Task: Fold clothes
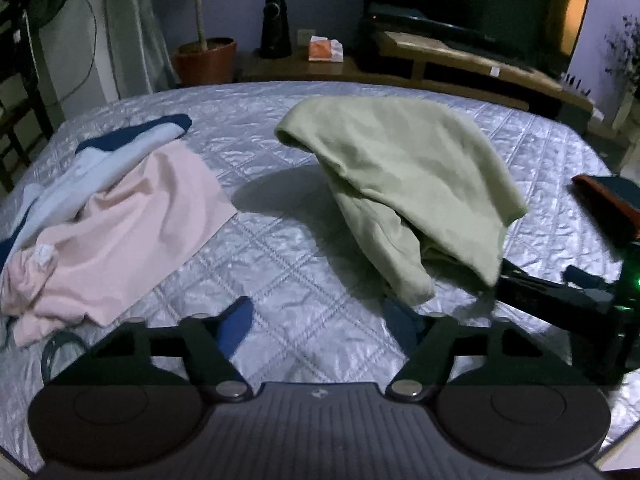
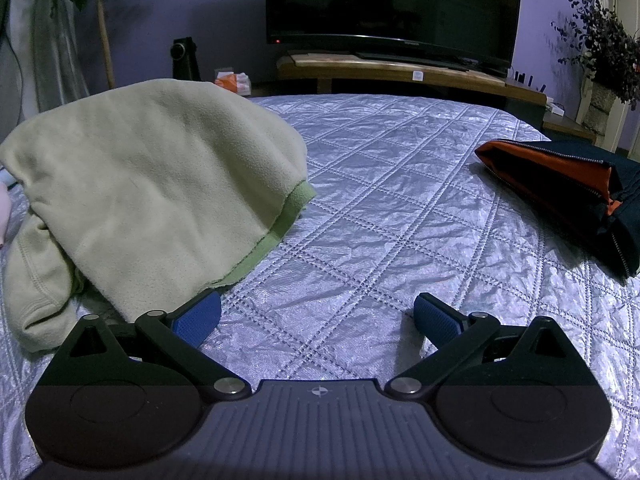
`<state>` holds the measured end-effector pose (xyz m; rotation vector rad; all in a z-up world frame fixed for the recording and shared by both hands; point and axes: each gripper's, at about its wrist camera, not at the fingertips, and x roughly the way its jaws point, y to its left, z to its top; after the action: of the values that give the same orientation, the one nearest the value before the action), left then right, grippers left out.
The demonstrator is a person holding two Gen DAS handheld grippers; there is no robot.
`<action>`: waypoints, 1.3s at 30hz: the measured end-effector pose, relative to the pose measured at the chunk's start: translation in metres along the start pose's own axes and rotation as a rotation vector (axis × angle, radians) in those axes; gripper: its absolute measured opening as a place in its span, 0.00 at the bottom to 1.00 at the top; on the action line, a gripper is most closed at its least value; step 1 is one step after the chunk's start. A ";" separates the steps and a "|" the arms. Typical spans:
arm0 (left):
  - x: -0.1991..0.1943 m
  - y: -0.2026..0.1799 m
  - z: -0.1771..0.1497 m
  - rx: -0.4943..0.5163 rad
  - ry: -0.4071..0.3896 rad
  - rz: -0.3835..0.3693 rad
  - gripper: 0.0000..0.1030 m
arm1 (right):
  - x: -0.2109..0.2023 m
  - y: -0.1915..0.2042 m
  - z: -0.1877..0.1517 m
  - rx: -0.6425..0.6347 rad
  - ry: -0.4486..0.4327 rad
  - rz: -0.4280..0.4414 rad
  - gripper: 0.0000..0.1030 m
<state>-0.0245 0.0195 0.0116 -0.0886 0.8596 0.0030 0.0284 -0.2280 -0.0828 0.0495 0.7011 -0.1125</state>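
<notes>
The bed cover (image 2: 400, 200) is shiny silver-grey with a pattern of stitched diamonds. The fleece top (image 2: 160, 168) is pale green all over (its bottom edge is a brighter green). On one side lies a pink cloth (image 1: 132, 216), soft and plain, with a light blue and dark blue garment (image 1: 120, 144) behind it. The folded jacket (image 2: 560, 176) is dark navy outside and orange inside. Each tool has black arms and blue dotted pads (image 2: 198, 318). The plant pot (image 1: 206, 60) is reddish brown, and the TV (image 2: 394, 4) is black
</notes>
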 end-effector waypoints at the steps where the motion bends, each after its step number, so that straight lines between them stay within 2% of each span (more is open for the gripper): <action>1: -0.004 0.000 0.001 0.008 -0.004 0.018 0.64 | 0.000 0.000 0.000 0.000 0.000 0.000 1.00; 4: -0.007 0.005 -0.002 -0.005 -0.015 0.059 0.68 | 0.000 0.000 0.000 0.000 0.000 0.000 1.00; 8: 0.009 0.016 -0.006 -0.088 0.028 0.013 0.63 | 0.000 0.001 0.000 0.000 0.000 0.000 1.00; 11: 0.024 0.019 -0.008 -0.086 0.031 0.008 0.63 | -0.001 0.001 0.000 0.000 0.000 0.000 1.00; 13: 0.034 0.023 -0.008 -0.106 -0.001 -0.057 0.66 | -0.001 0.001 0.000 0.000 0.000 0.000 1.00; 14: 0.039 0.023 -0.009 -0.110 -0.019 -0.081 0.73 | -0.001 0.001 0.000 0.000 0.000 0.000 1.00; 16: 0.050 0.022 -0.009 -0.117 -0.054 -0.072 0.77 | 0.000 0.001 0.000 0.000 0.000 0.000 1.00; 22: 0.075 0.011 -0.009 -0.032 -0.084 -0.004 0.79 | 0.000 0.000 0.000 0.000 0.000 0.000 1.00; 27: 0.086 0.019 -0.013 -0.053 -0.101 0.026 0.91 | 0.000 0.000 0.000 0.000 0.000 0.000 1.00; 28: 0.088 0.018 -0.014 -0.041 -0.110 0.014 0.98 | 0.000 0.000 0.000 0.000 0.000 0.000 1.00; 30: 0.090 0.016 -0.017 -0.006 -0.124 0.002 0.99 | 0.000 0.000 0.000 0.000 0.000 0.000 1.00; 33: 0.093 0.007 -0.020 0.063 -0.139 0.022 0.99 | 0.000 0.000 0.000 0.000 0.000 0.000 1.00; 39: 0.095 0.006 -0.021 0.080 -0.147 0.028 1.00 | 0.000 0.000 0.000 0.000 0.000 0.000 1.00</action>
<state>0.0210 0.0207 -0.0744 -0.0008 0.7127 0.0017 0.0284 -0.2279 -0.0827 0.0495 0.7014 -0.1125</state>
